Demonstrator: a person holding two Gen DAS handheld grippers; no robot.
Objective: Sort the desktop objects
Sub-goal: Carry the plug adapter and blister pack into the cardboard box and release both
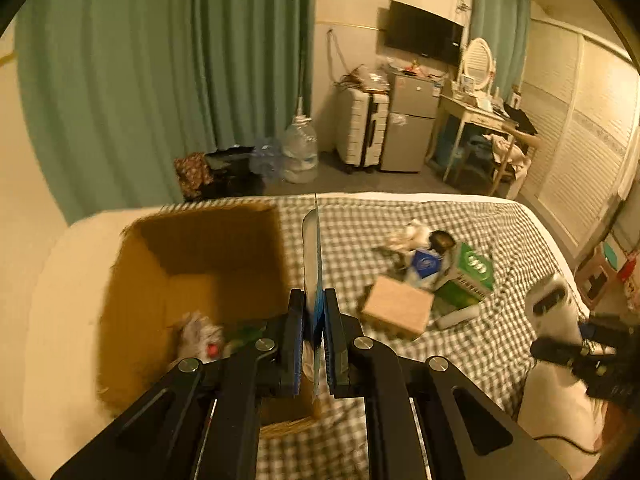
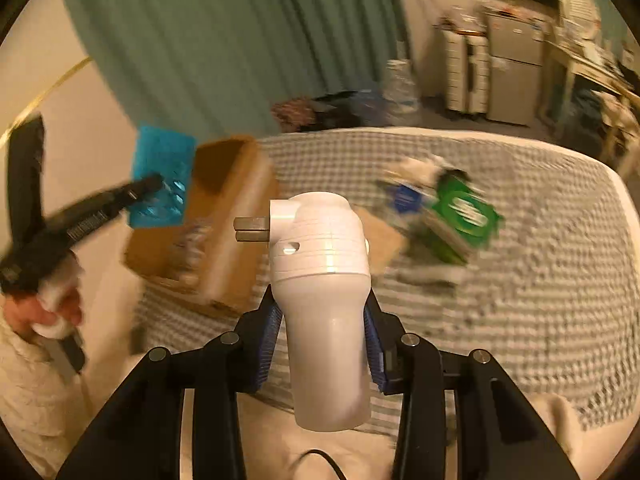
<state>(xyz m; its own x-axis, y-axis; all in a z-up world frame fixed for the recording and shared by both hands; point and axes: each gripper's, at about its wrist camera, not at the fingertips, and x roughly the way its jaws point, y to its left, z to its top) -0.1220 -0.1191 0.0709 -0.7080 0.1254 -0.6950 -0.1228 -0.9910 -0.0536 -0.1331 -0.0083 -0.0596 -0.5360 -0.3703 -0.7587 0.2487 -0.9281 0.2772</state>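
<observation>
A bed with a grey-and-white checked cover carries an open brown cardboard box. Teal curtains hang behind. Left claw pinches a thin blue blister pack beside the box; right claw grips a white plastic plug-in device

I see green curtains along the far wall and a dark television mounted beside them. Below it stand a pale suitcase and a small grey fridge, side by side. A big water jug sits on the floor.
</observation>
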